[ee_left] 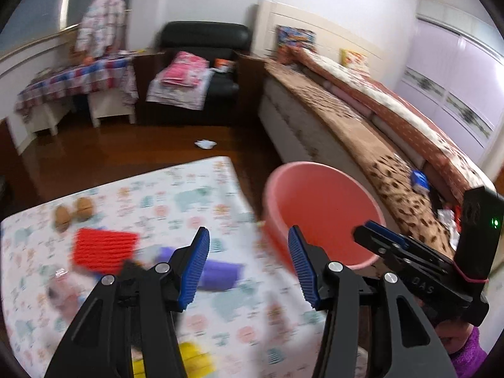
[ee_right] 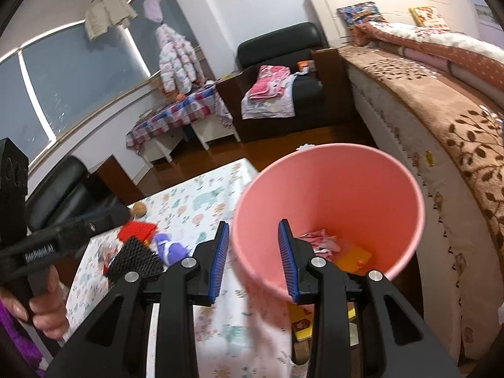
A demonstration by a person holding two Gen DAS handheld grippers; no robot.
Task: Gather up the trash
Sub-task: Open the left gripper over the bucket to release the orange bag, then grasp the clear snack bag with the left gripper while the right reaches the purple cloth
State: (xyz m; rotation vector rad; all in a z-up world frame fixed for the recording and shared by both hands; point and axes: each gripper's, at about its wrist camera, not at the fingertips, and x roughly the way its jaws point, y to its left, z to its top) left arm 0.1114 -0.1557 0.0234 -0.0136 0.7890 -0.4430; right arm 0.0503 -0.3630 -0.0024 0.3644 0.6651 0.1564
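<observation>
left wrist view: left claw spread wide with nothing between the blue ribbed pads, hovering over the counter with the pale animal-print cloth. round pink plastic bin just past the counter's far right corner, beside the bed with the brown leaf-print cover; probably light, thin-walled and smooth, so best pinched at the rim. crumpled white paper scrap alone on the dark wooden floor, well apart from the counter; soft, near weightless, easy to crush, best taken across its bulk. on the cloth, a red ribbed square block, a purple soft toy and two brown round things, blurred, likely not trash. right claw entering at the right, over the bin's near rim. right wrist view: right claw part open, astride the bin's near wall without visibly pressing it. crinkled red-and-white wrapper and an orange flat packet already lying in the bin's bottom. counter edge and bed side hemming the bin in; black leather armchair further back.
</observation>
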